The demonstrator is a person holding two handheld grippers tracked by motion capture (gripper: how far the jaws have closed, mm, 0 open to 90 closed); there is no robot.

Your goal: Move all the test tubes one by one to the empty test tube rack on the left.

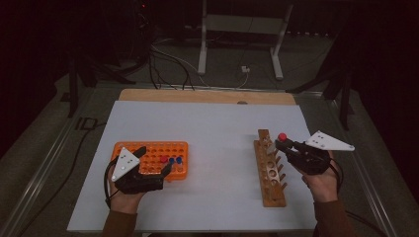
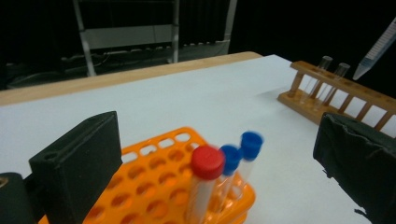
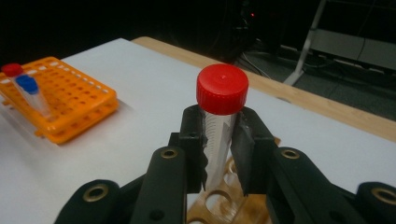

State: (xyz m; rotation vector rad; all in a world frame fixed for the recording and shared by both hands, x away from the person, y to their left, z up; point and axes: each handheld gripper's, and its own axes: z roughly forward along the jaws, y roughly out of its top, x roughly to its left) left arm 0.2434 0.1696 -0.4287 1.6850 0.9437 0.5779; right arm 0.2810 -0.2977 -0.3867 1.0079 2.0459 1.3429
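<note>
Right gripper jaws clamp a red-capped tube (over the wooden rack); left gripper jaws gape, empty.

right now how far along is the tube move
Done: two tubes already stand in the wooden rack. In hand: the right gripper is shut on a red-capped tube above that rack. Left: one red and two blue-capped tubes wait in the orange rack, by the open left gripper.
</note>
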